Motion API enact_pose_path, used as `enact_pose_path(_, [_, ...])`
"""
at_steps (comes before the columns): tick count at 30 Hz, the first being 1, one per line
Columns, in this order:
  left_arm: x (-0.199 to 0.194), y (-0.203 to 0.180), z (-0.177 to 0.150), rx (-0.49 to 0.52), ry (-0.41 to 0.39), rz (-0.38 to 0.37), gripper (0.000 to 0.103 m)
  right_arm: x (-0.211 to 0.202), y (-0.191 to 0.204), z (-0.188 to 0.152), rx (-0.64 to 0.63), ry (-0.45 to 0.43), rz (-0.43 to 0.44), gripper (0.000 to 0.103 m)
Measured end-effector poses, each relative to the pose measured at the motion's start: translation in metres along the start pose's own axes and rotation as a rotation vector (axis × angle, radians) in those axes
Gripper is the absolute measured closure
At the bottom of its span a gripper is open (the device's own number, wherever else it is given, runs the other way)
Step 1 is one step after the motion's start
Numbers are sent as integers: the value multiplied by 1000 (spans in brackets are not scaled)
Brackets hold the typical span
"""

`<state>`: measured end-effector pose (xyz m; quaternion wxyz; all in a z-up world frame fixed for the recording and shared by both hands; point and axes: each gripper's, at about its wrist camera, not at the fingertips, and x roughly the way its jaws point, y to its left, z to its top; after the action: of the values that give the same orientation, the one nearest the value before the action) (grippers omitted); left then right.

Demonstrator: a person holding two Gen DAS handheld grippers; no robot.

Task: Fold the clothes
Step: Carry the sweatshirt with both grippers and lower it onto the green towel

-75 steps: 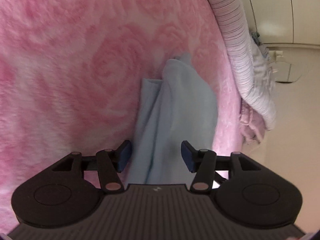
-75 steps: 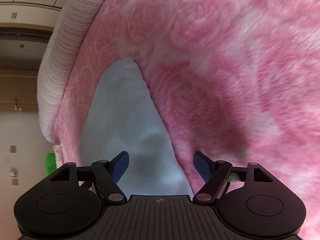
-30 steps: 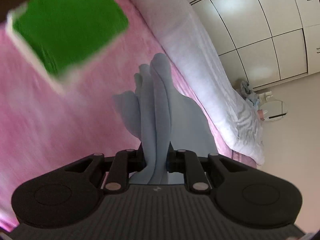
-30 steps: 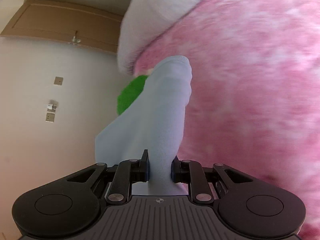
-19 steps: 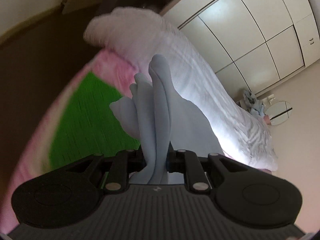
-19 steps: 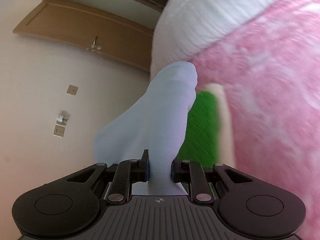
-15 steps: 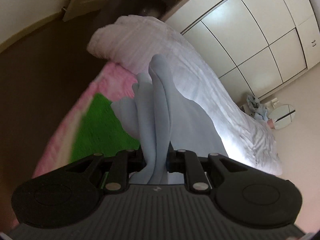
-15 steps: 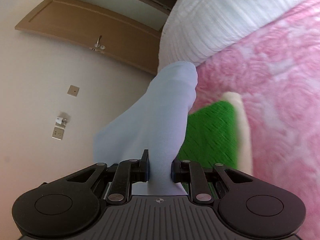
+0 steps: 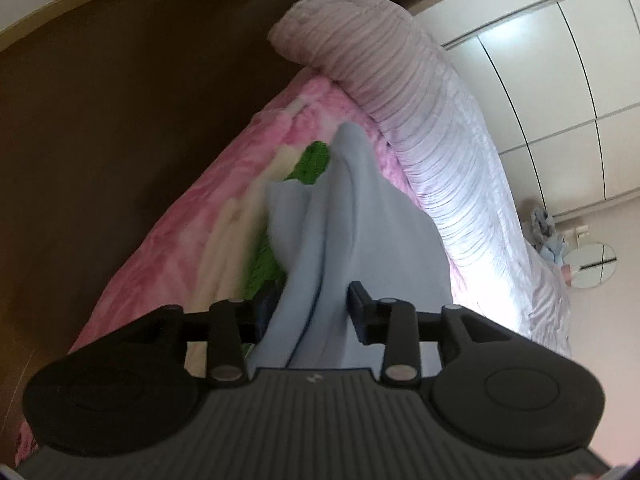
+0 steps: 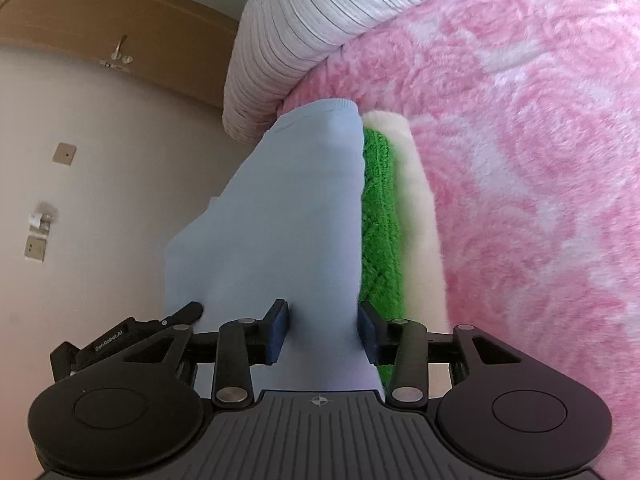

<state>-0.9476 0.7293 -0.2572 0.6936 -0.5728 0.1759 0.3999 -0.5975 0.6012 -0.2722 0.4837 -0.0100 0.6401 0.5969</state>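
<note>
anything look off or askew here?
Mostly tidy. The light blue garment sits on the green knit and cream stack, but in the left wrist view its near end is bunched into ridges rather than flat. Both grippers stand open around it.

A pink rose-patterned blanket (image 10: pixel 540 160) covers the bed ahead and to the right of the tool. A rolled white ribbed duvet (image 9: pixel 420 120) lies along its far edge. White wardrobe doors (image 9: pixel 560 80) stand beyond. A brown door (image 10: pixel 120 40) and wall sockets (image 10: pixel 36 248) sit left.
</note>
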Motion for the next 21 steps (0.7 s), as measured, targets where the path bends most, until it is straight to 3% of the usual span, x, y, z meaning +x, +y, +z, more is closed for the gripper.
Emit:
enact_pose_path(1, [-3,2,-2,-3,-4,-6,74,-3,-1,-3,-20,1,1,62])
enact_pose_path(3, [-10,6,-6,-8,-13,-18,90,-4,4,-6,-83,15,-34,81])
enact_pose_path(5, [-17,3,-15,26,-32,1,92,-4,8,-7,-97,26,-35,86])
enact_pose_path(9, [-10,2,-17,20,-37,35,89,-1,21,-10,-163,15,-99,85])
enact_pose_path(12, [-11,-18,-14,123,-60,124,82,0,16,-5,-119,27,-143,74])
enact_pose_path(18, [-47,-63,11,284,-230,225,87,-16,62,12,-318,-49,-318,74])
enact_pose_path(21, [-30,-86,20,427,-200,251,90,-22,84,20,-427,-102,-411,74])
